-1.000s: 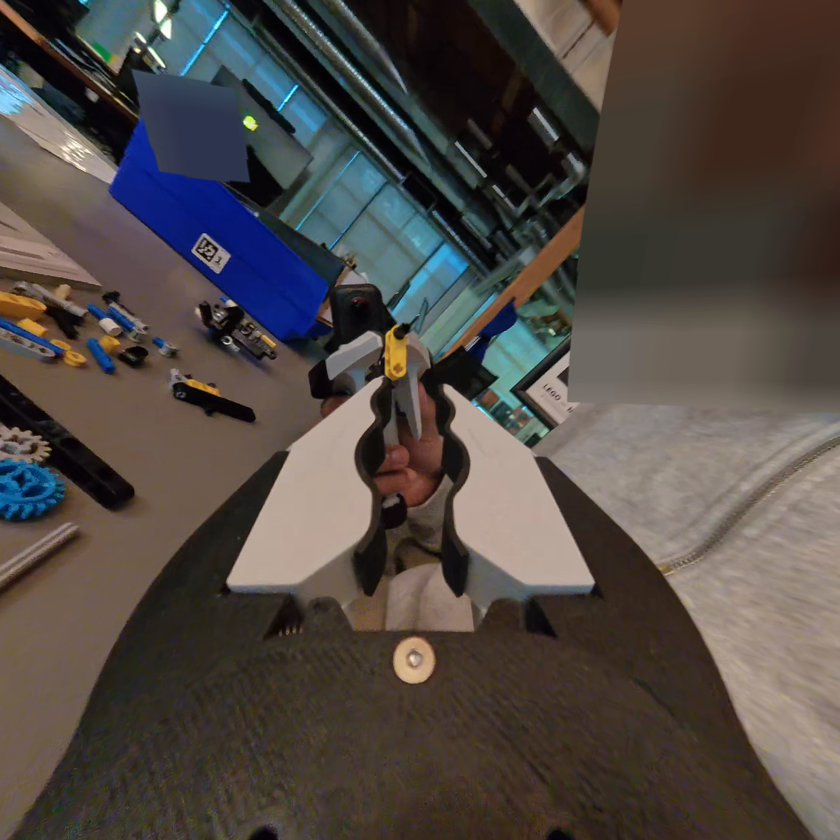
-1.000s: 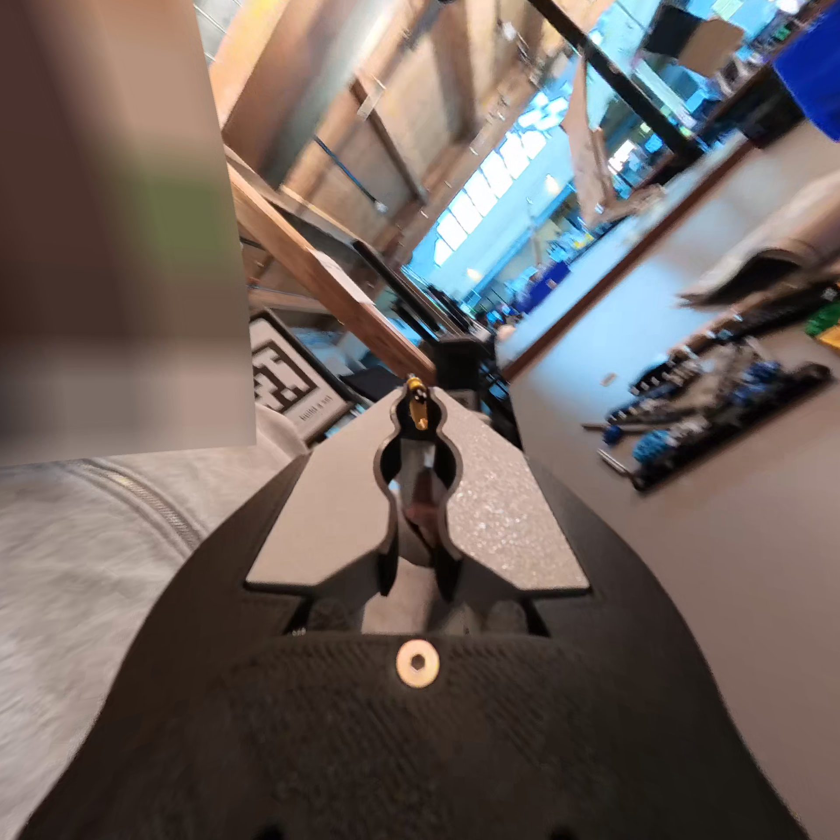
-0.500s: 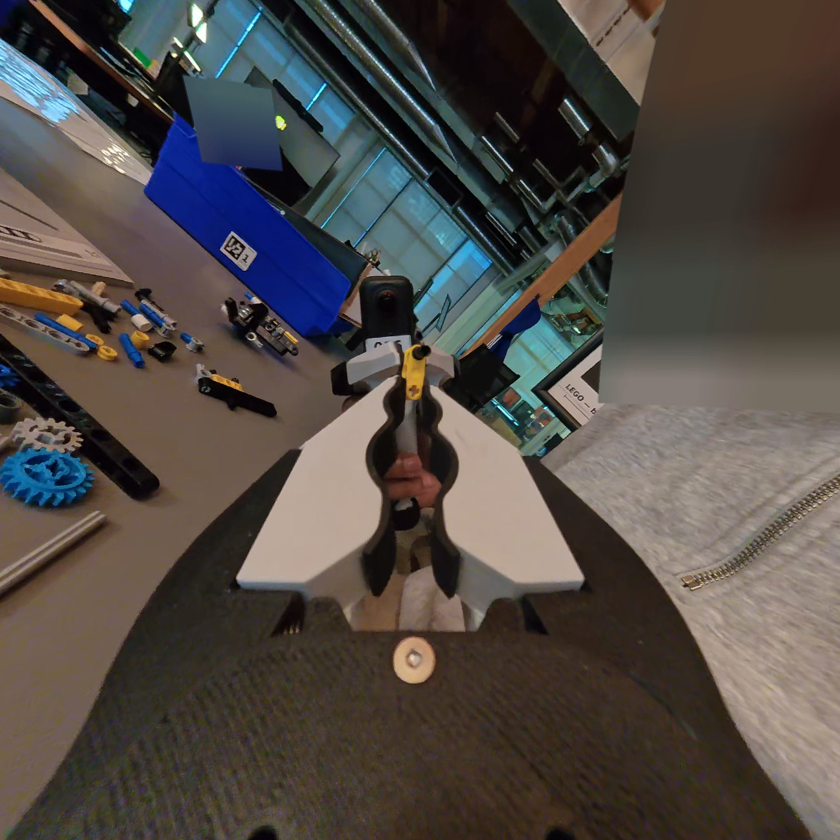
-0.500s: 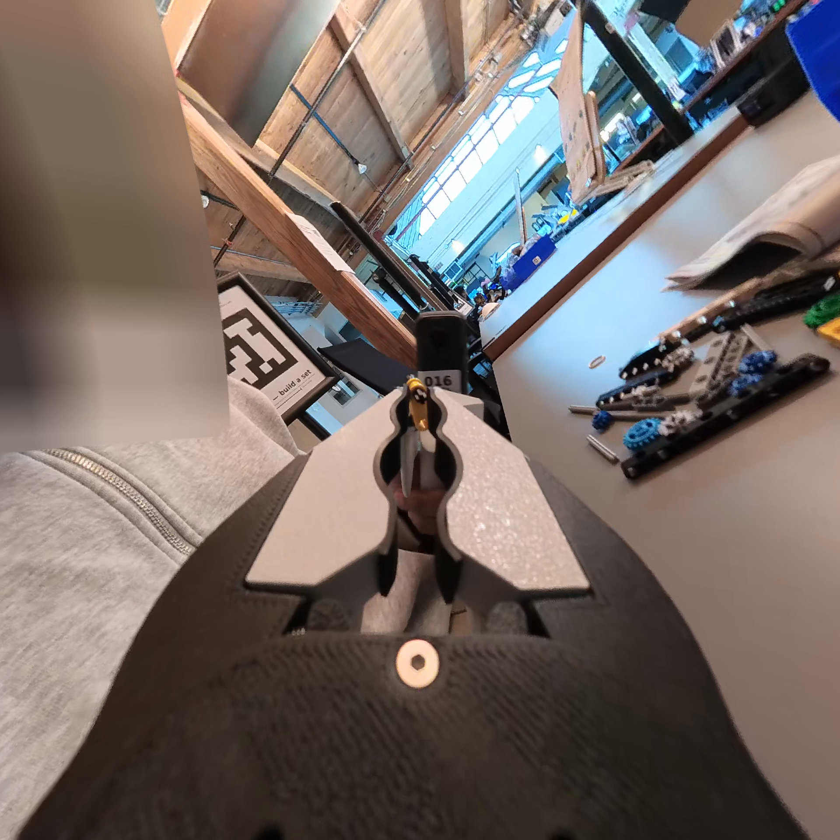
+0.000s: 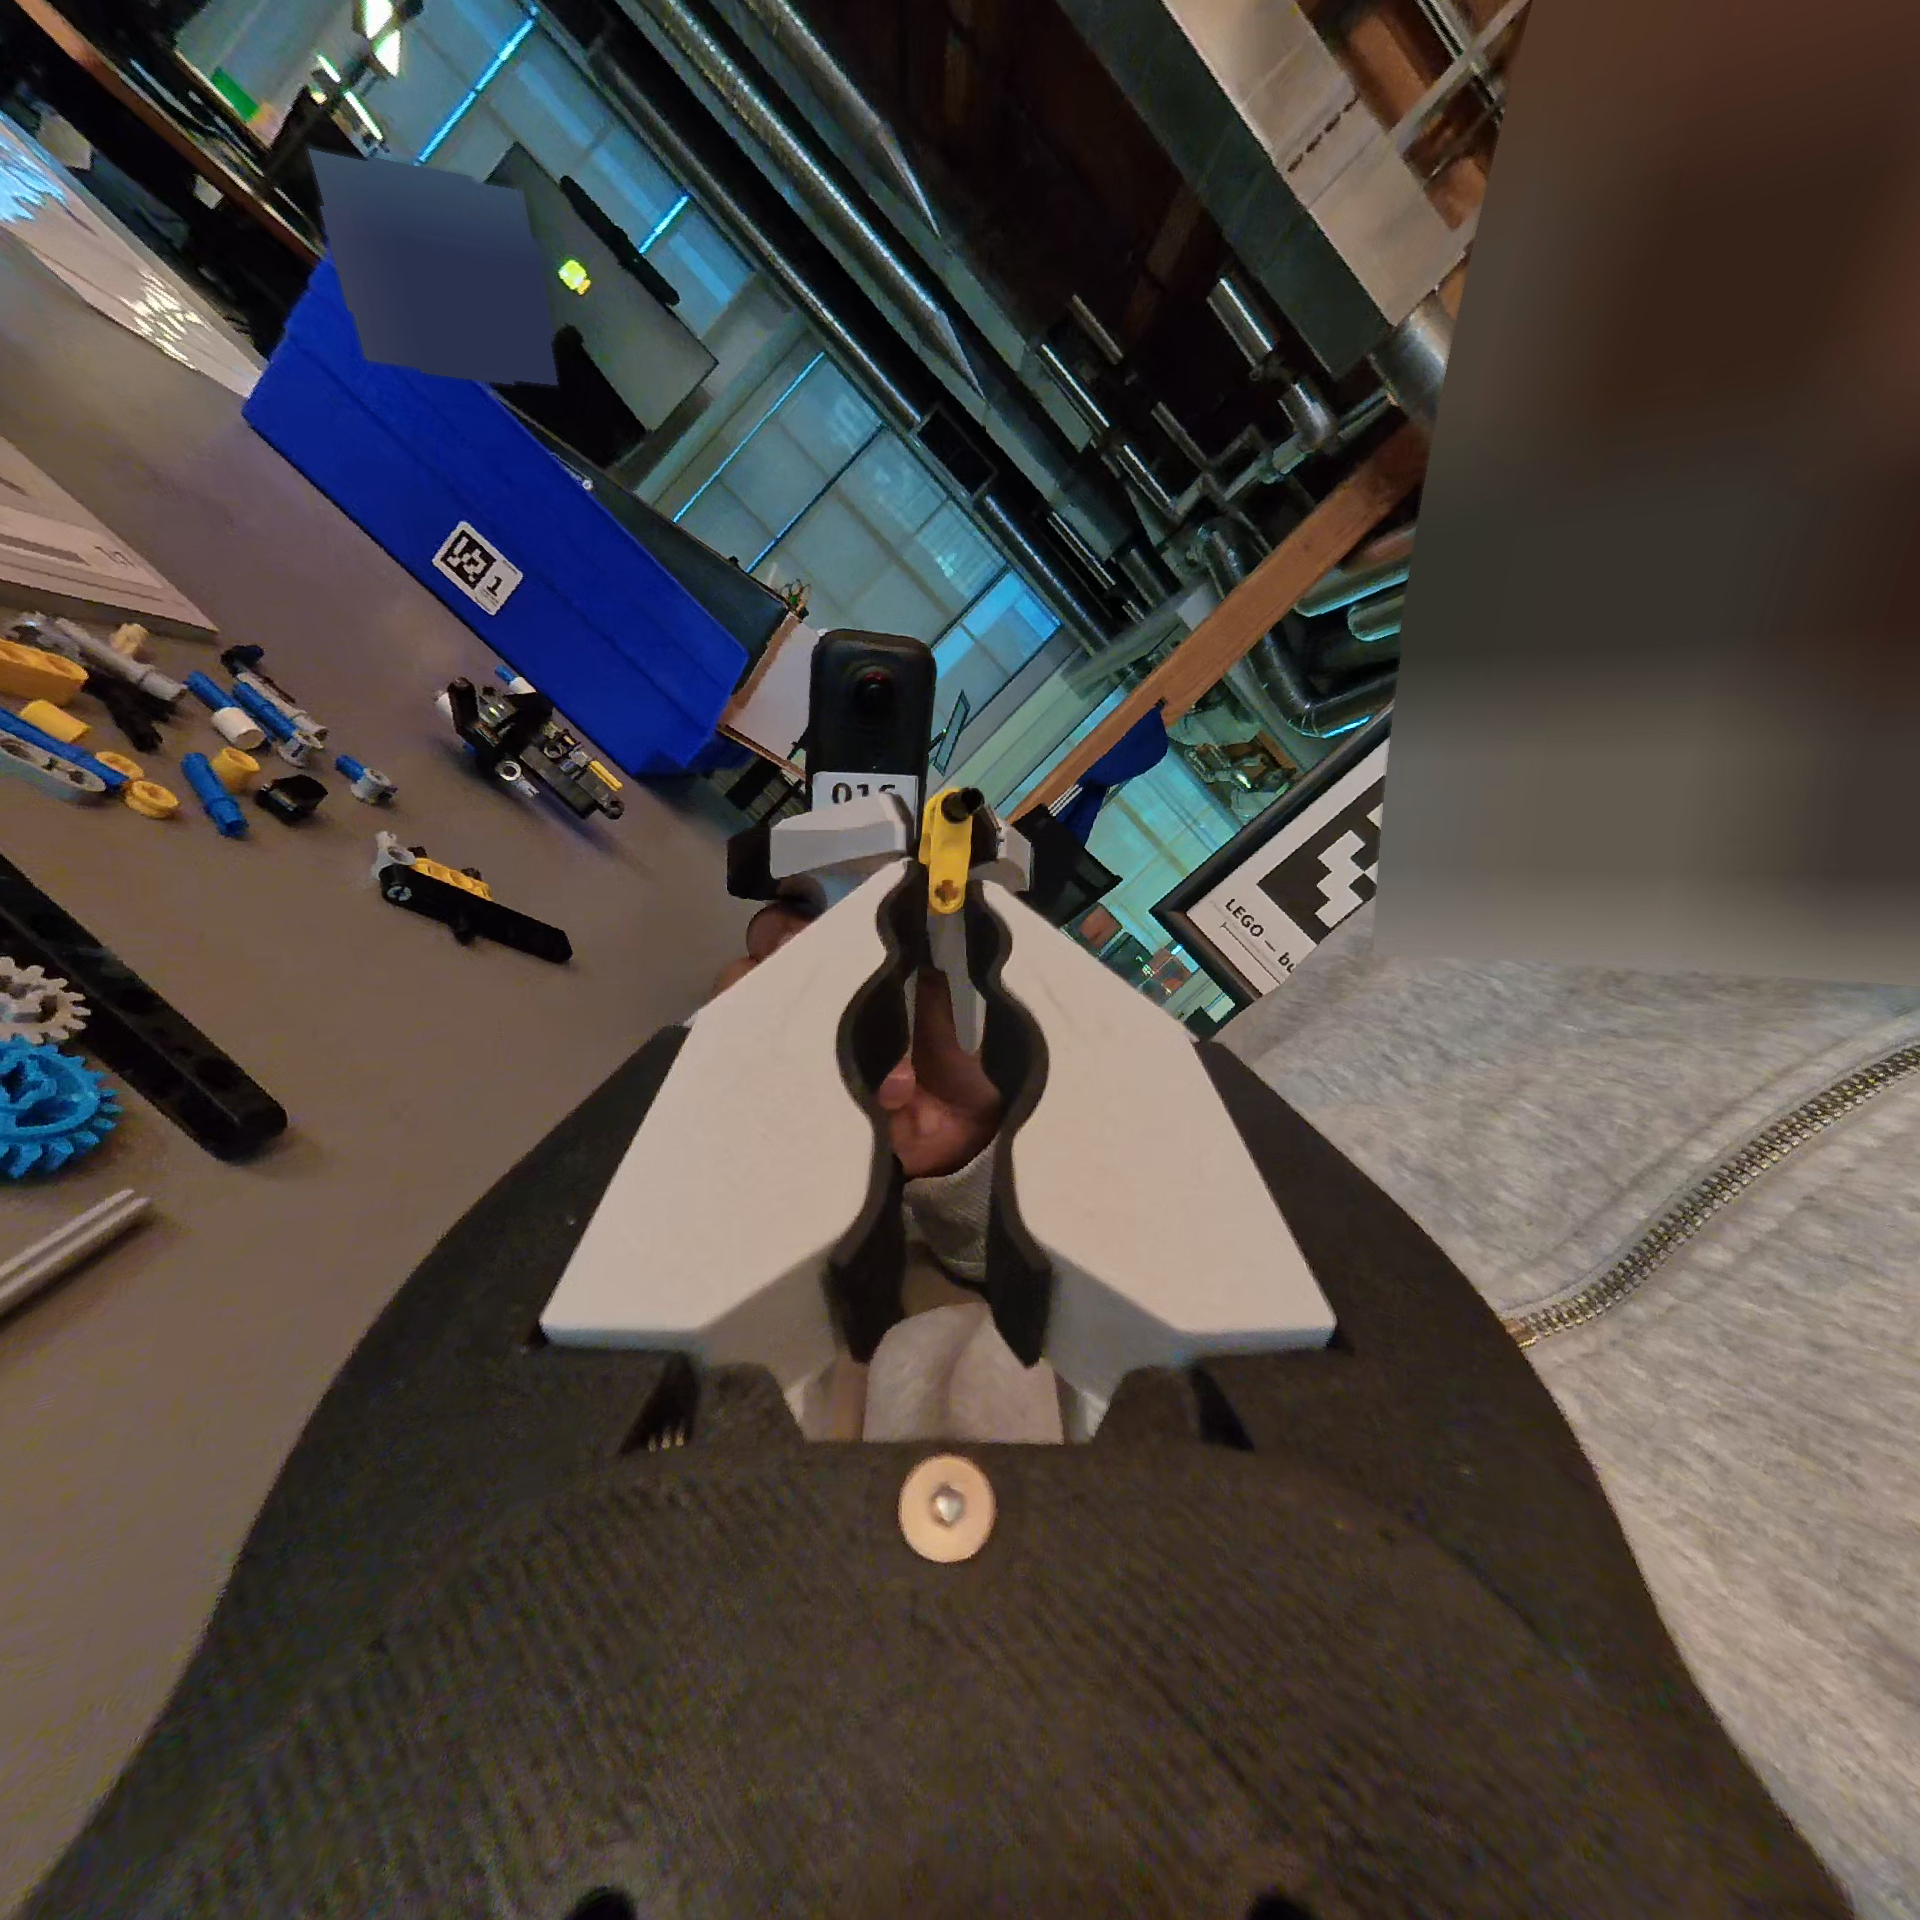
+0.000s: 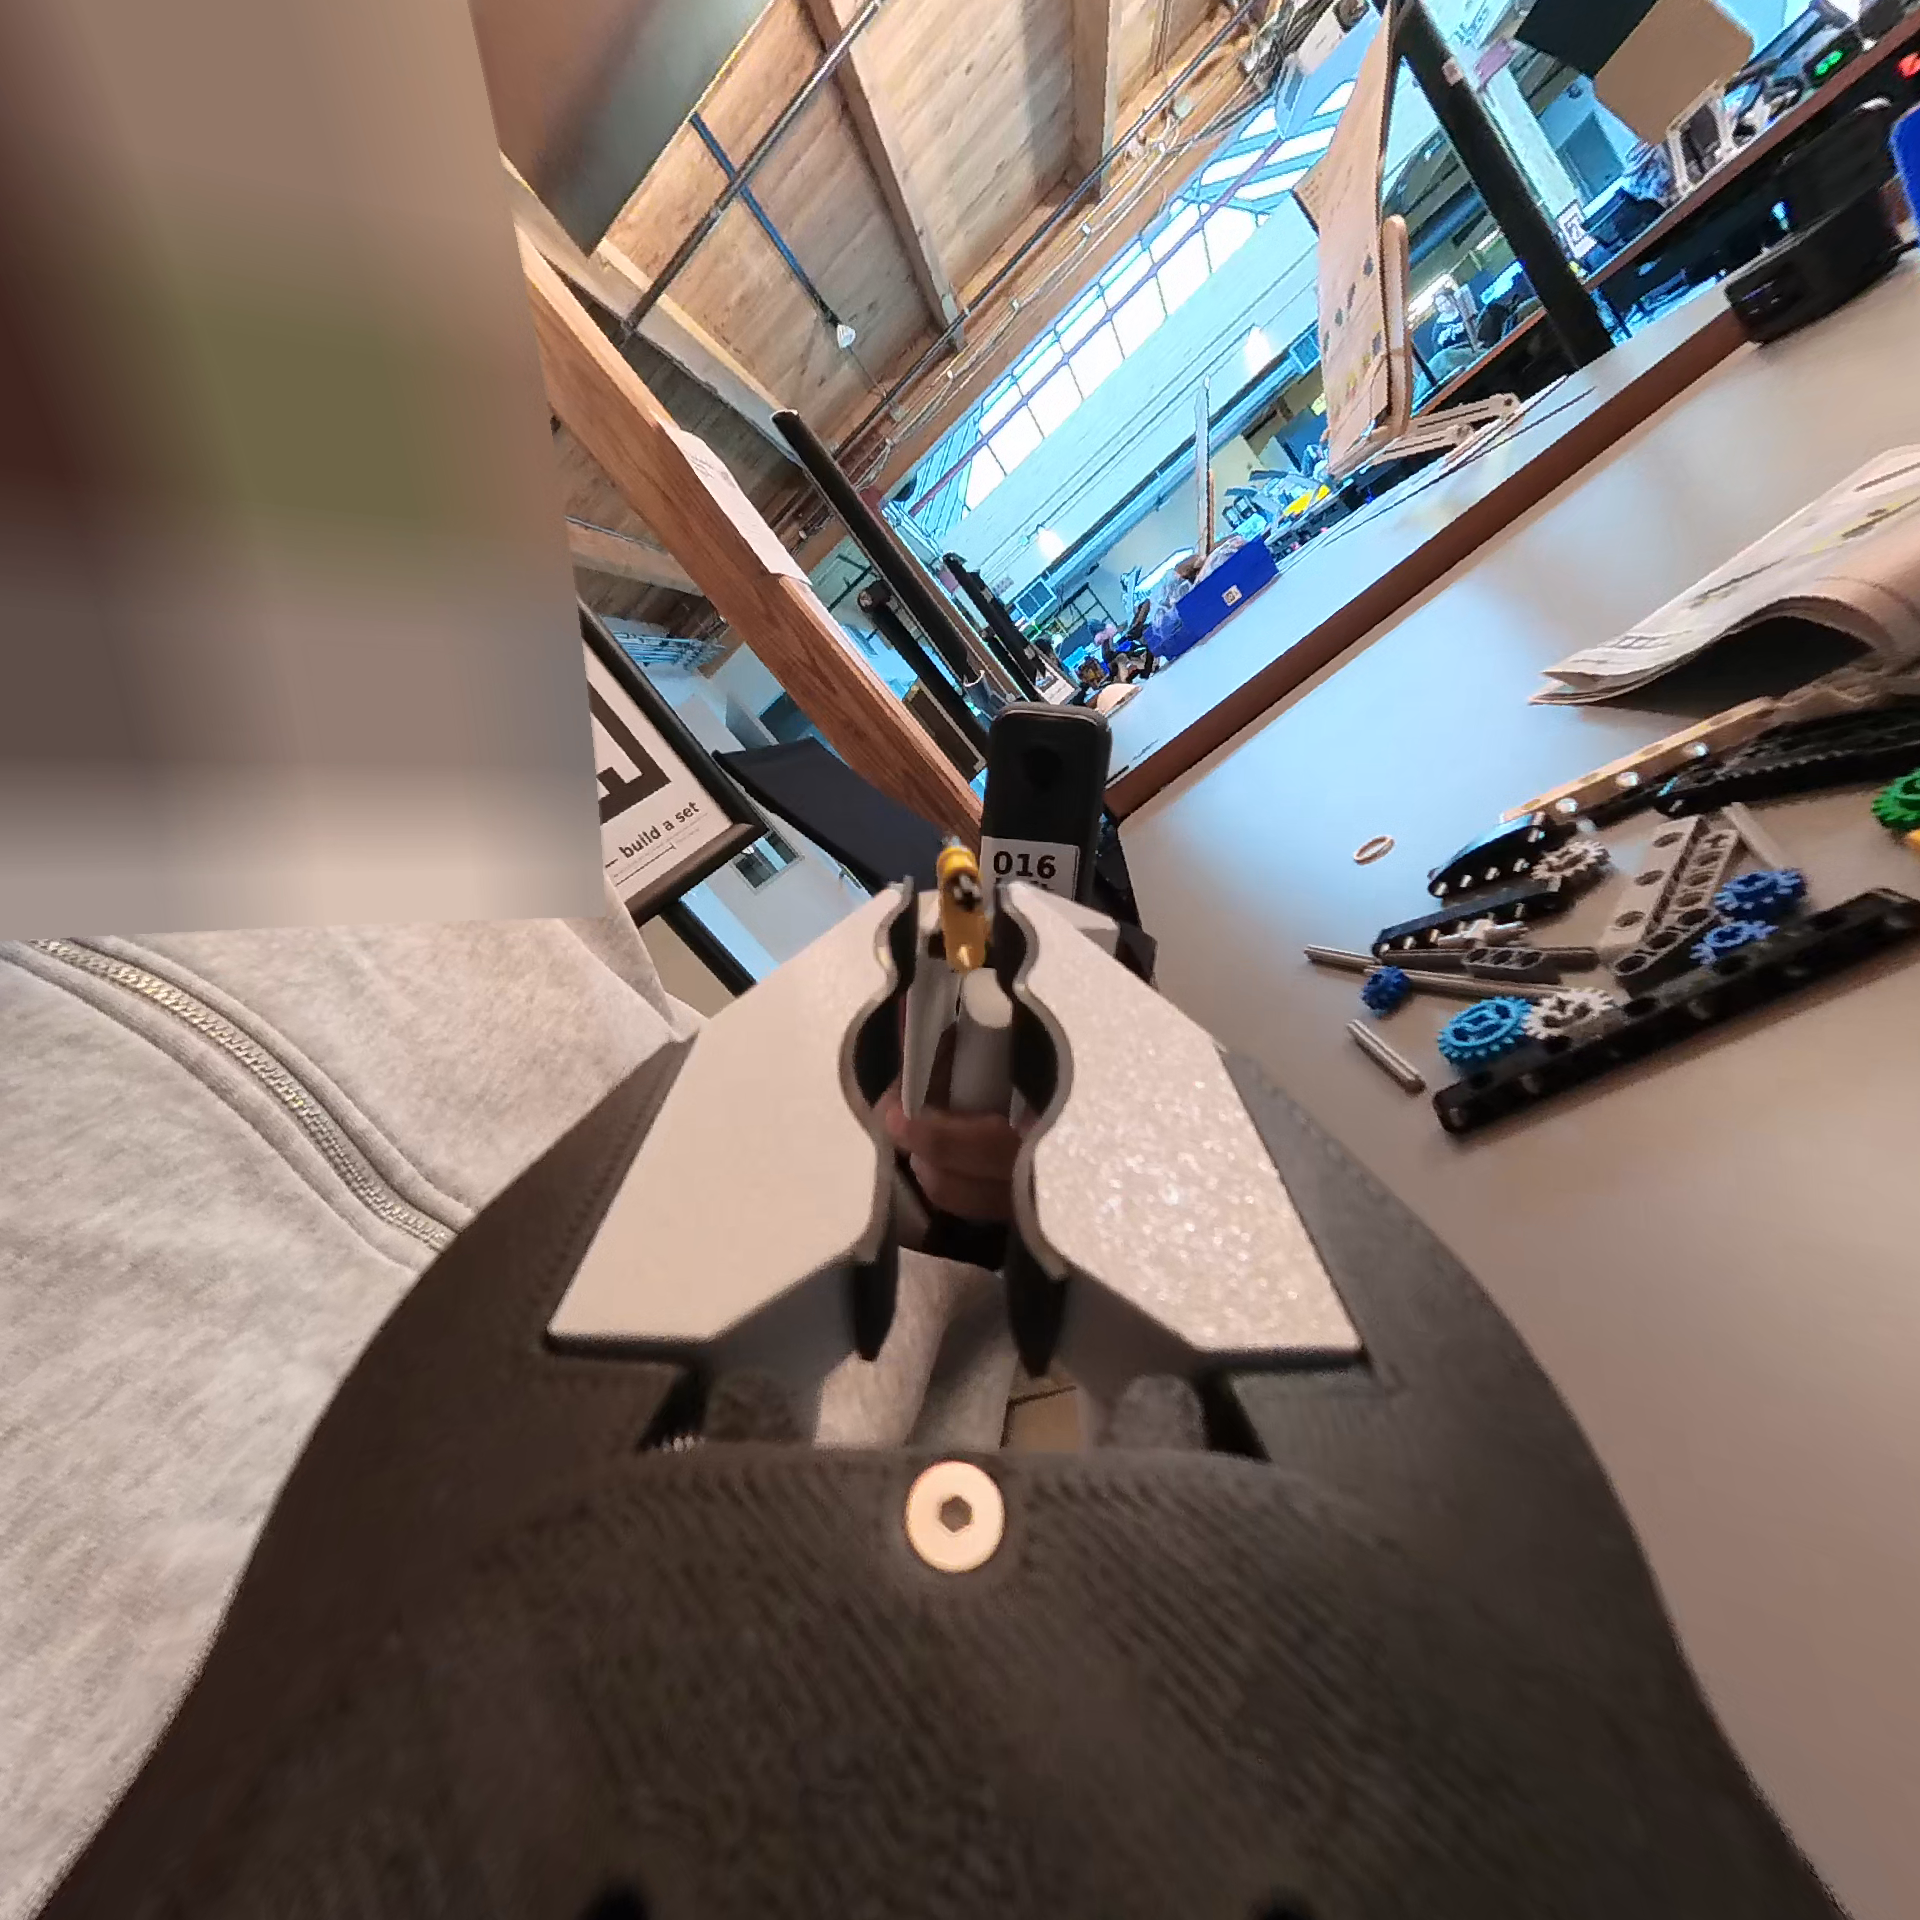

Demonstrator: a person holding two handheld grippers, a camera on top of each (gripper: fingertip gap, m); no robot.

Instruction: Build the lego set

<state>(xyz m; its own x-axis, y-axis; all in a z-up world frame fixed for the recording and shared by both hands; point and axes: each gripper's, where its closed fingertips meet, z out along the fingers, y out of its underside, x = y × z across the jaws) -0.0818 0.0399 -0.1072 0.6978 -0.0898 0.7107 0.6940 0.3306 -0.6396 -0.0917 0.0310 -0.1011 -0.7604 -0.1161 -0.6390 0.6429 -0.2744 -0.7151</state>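
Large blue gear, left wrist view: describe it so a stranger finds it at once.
Start at the grey table and follow the long black beam lying diagonally at the left edge. The large blue gear lies flat just below it, bigger than the pale grey gear above.

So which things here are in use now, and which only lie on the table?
In use: yellow piece, left gripper, right gripper, both shut on it.
Lying about: blue gear, black beam, booklet, blue bin.
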